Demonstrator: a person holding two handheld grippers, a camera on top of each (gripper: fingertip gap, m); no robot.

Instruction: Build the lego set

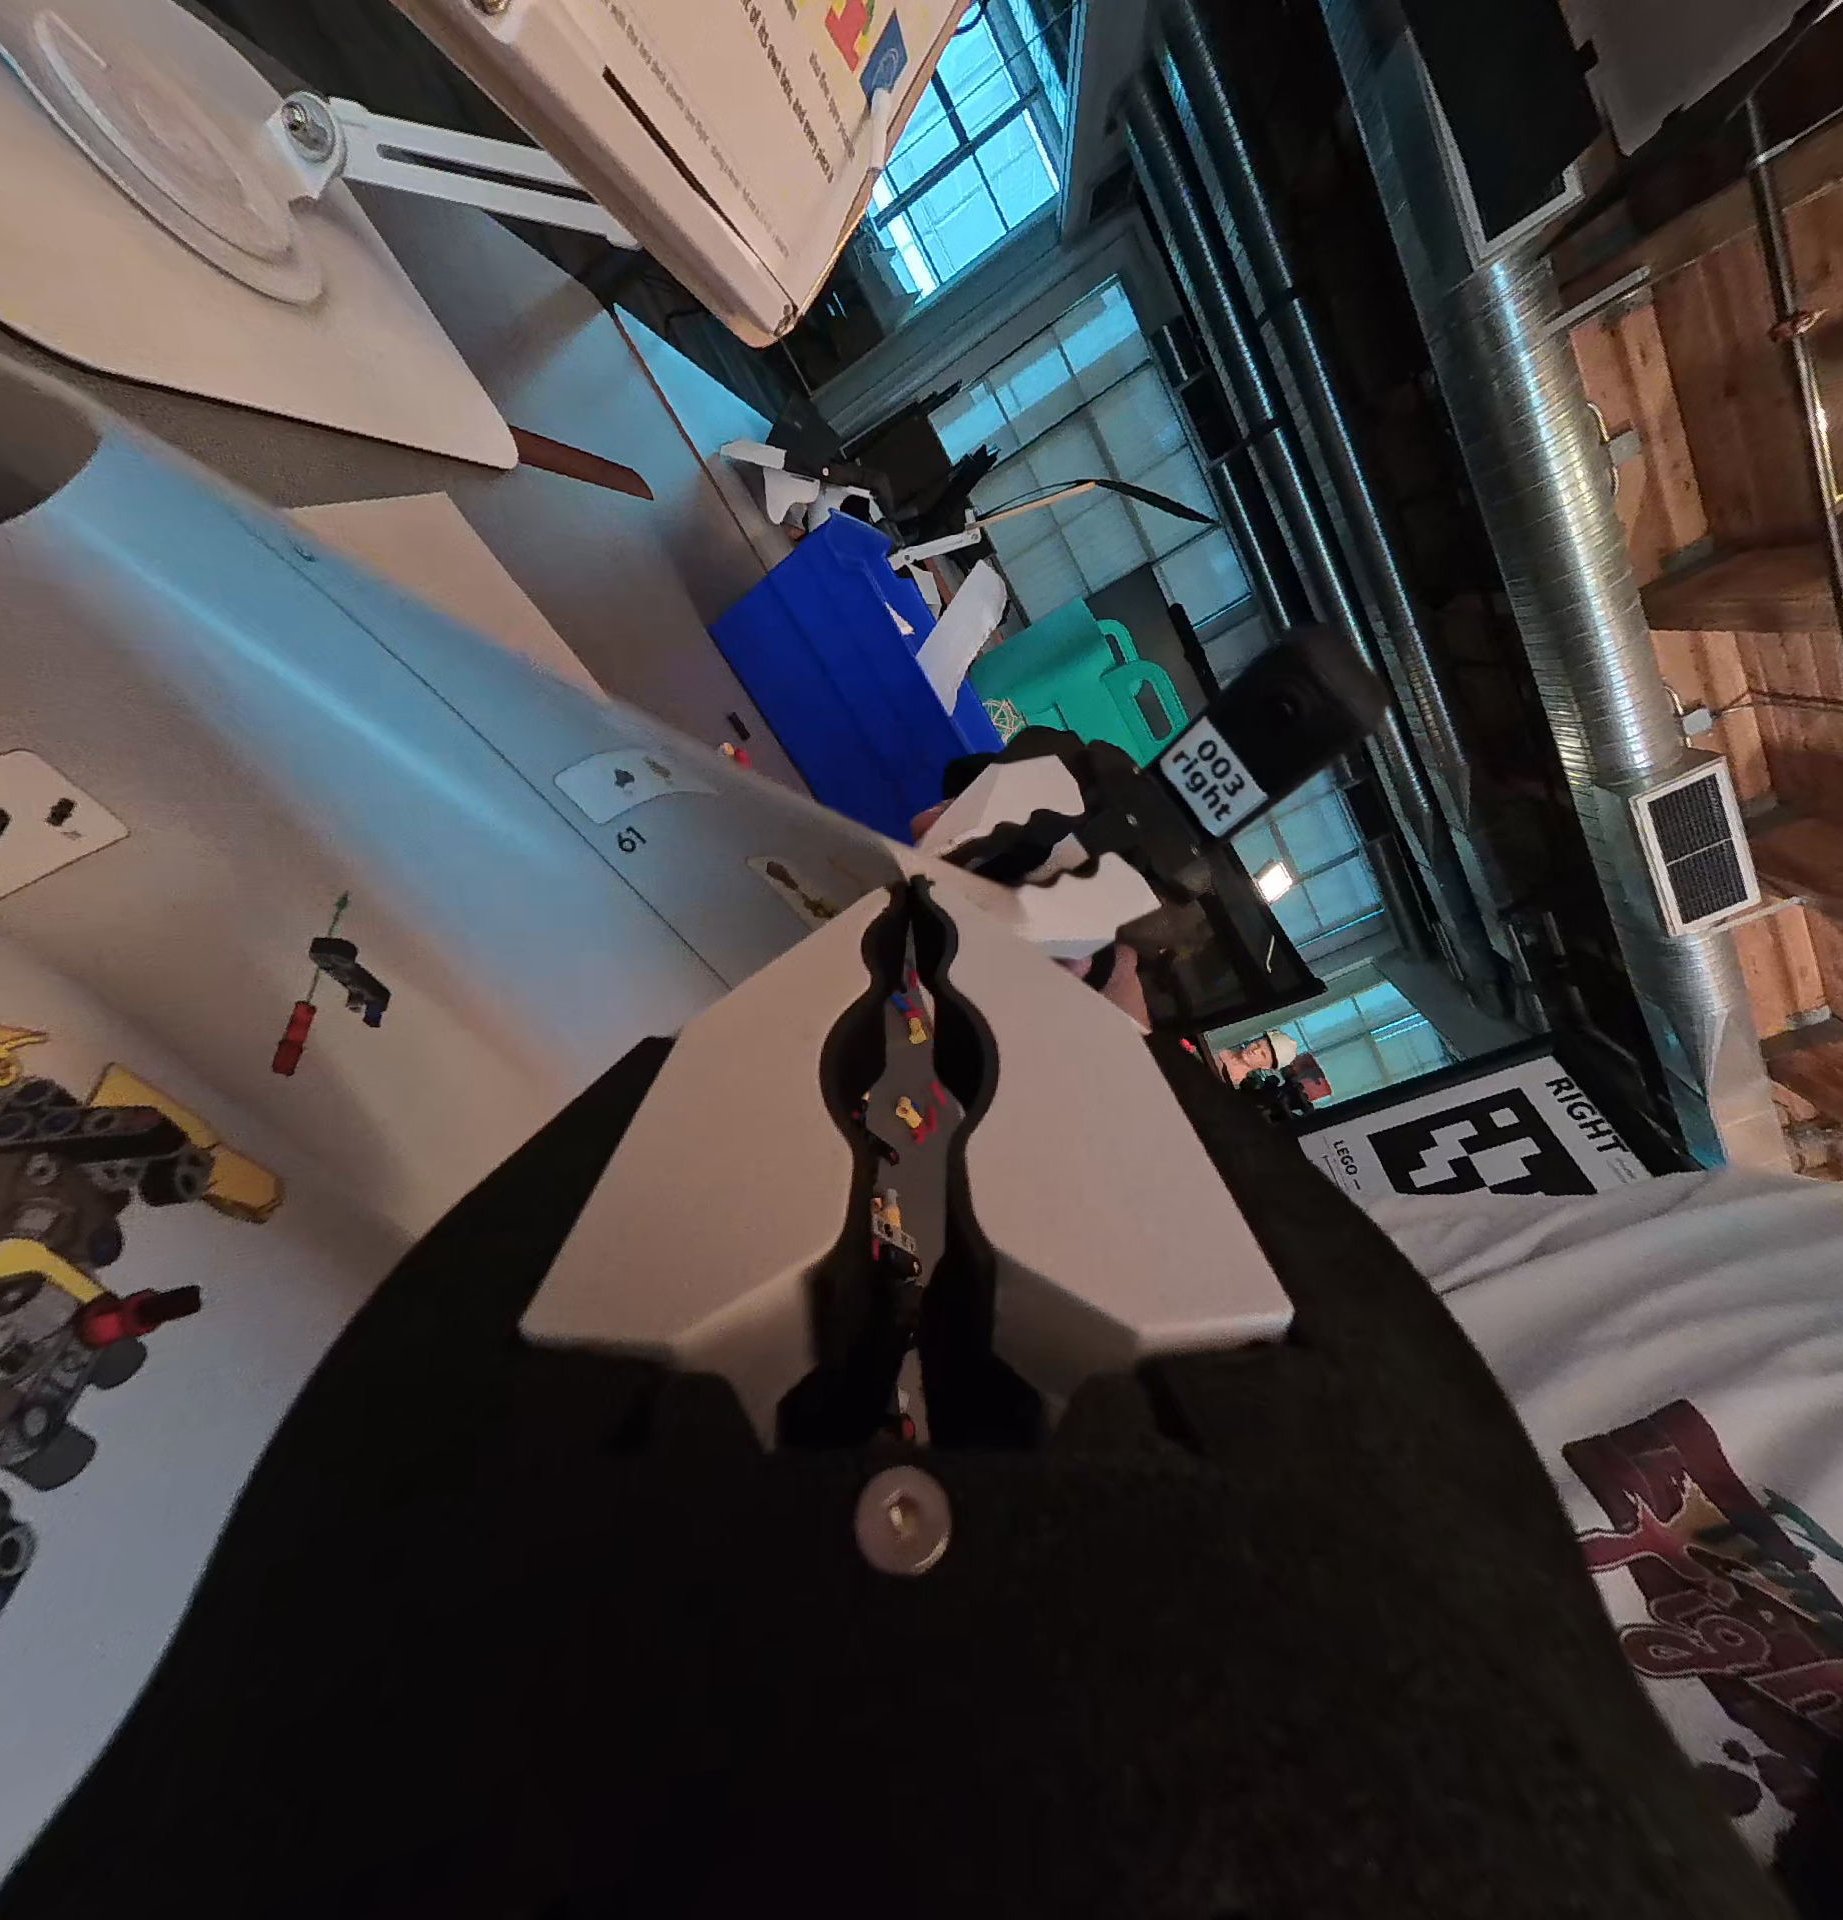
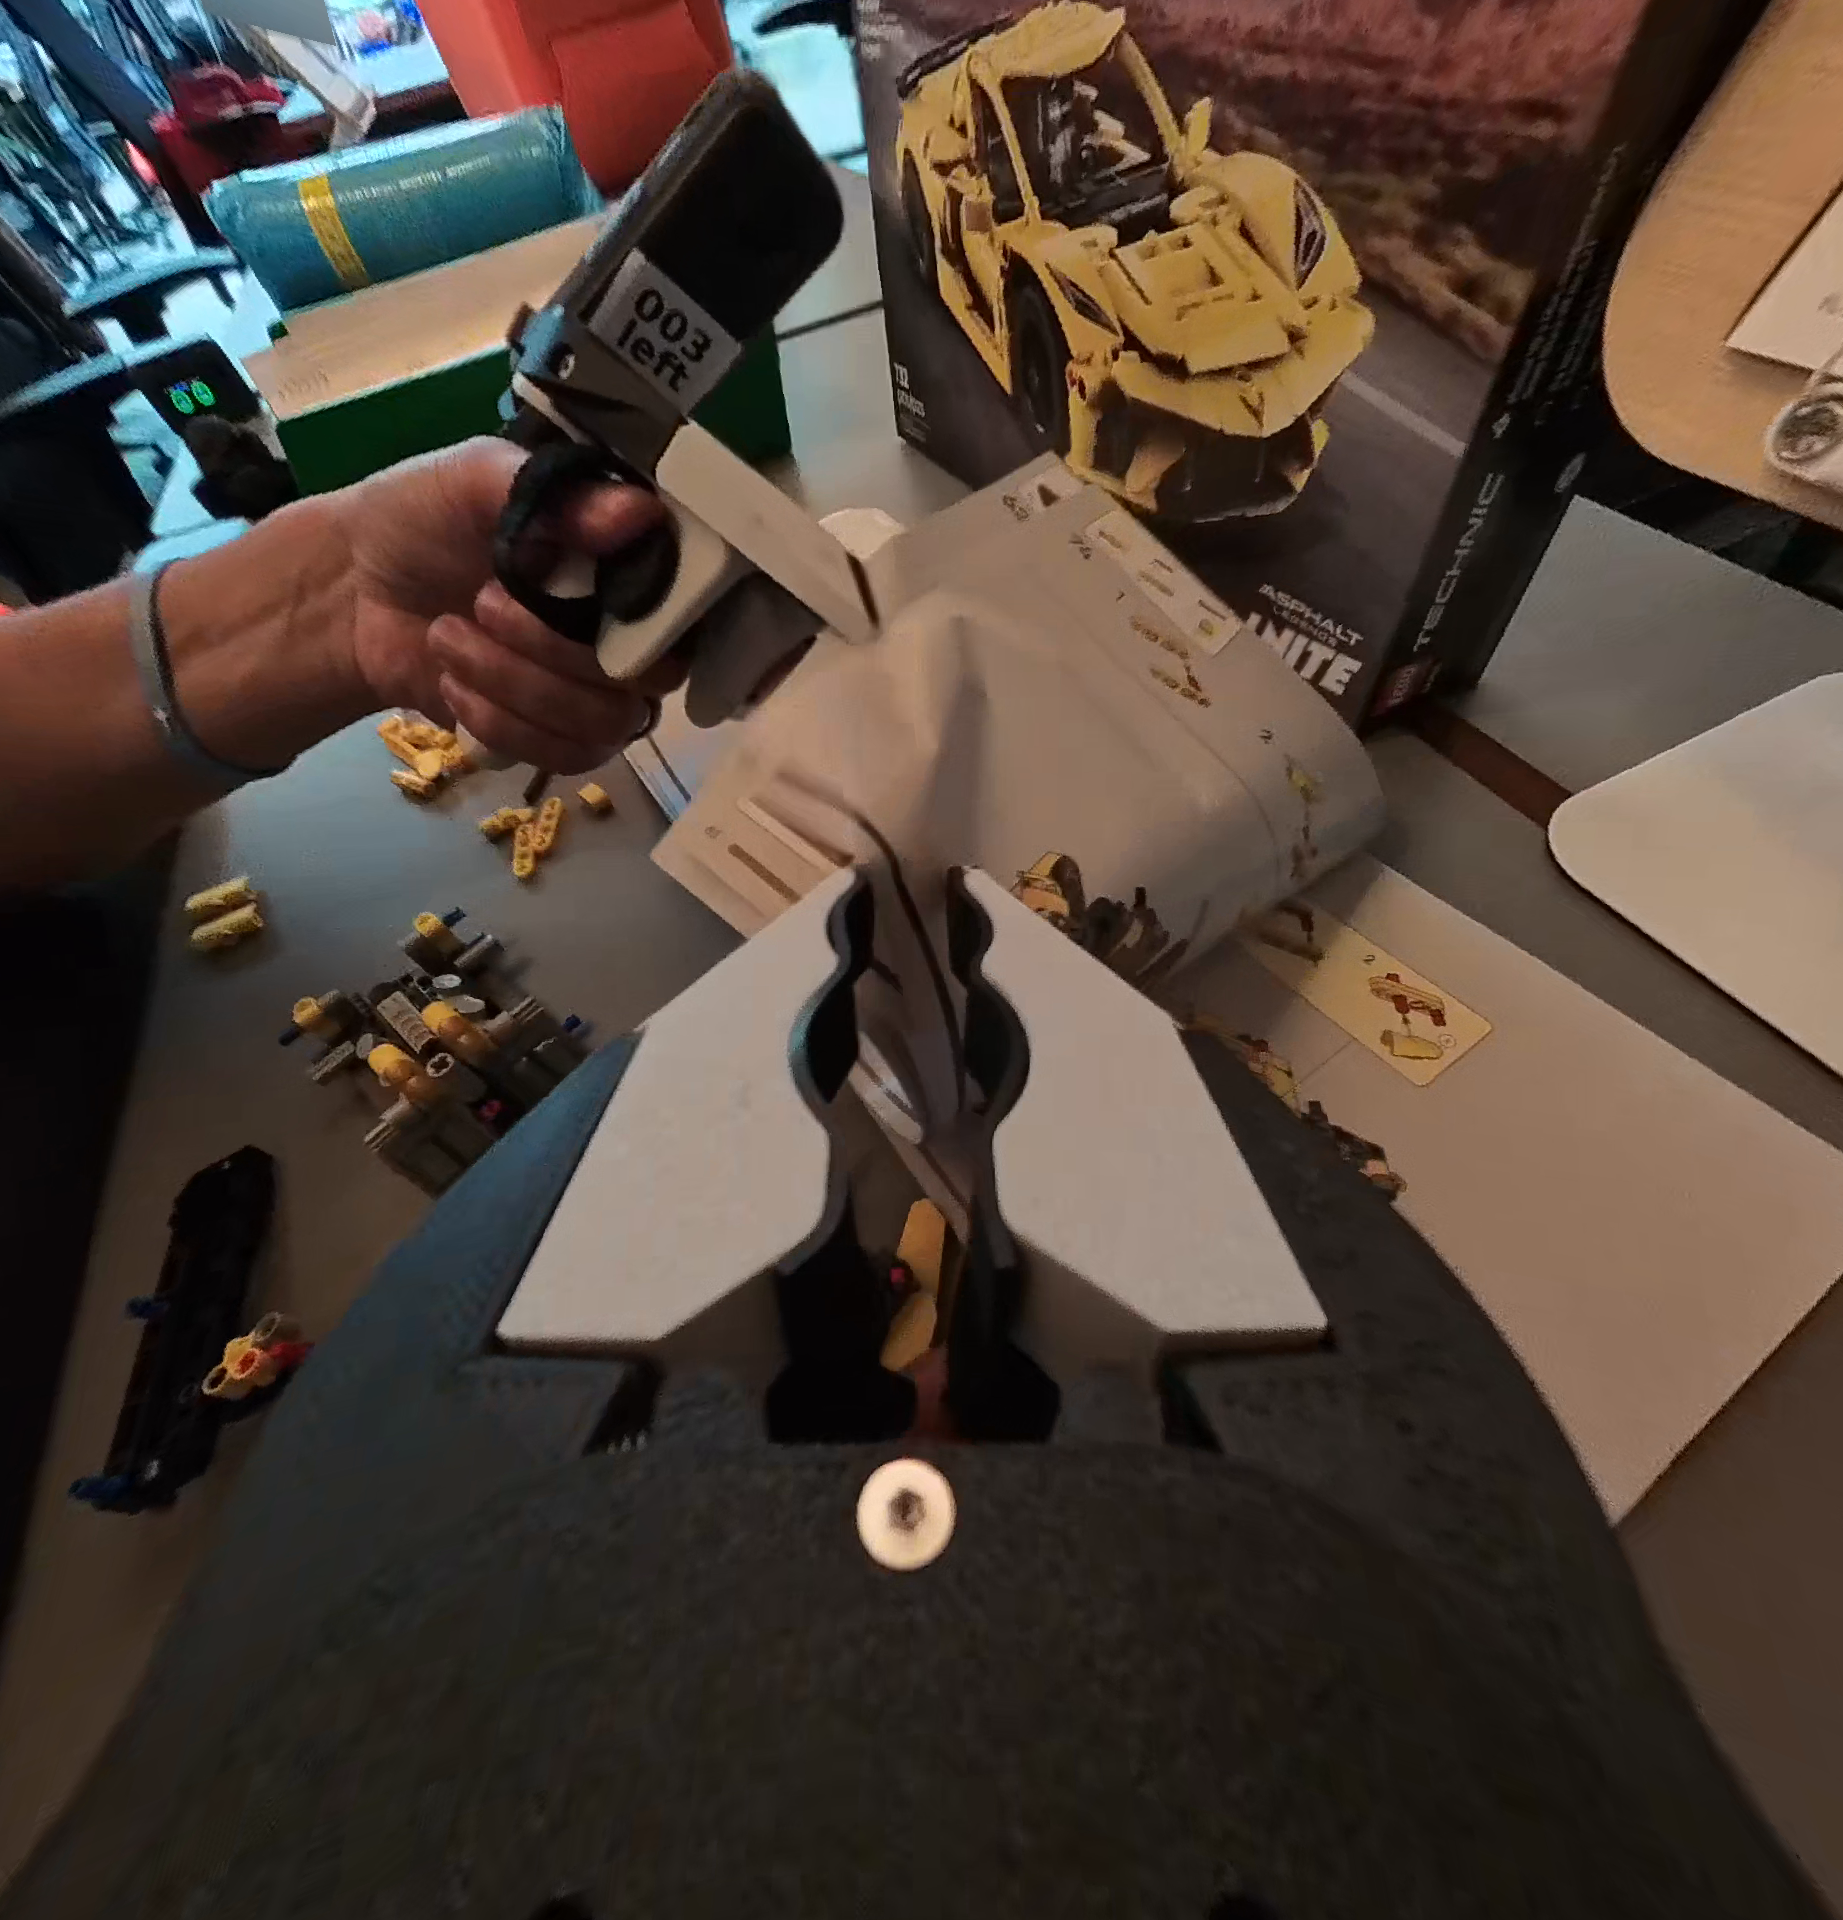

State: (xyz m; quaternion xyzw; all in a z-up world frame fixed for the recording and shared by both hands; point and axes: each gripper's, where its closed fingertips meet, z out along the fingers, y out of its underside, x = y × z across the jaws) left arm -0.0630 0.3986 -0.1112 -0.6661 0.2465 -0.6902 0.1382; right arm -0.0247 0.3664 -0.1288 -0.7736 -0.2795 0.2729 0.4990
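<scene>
Both grippers grip the manual's lifted pages. Left gripper has fingers pressed together on a page edge; in the right view it sits on the top of the curled pages. Right gripper has a narrow gap with page edges running between the fingers. Manual lies open on the table, in front of the box. Partly built assembly and loose yellow pieces lie left of it.
</scene>
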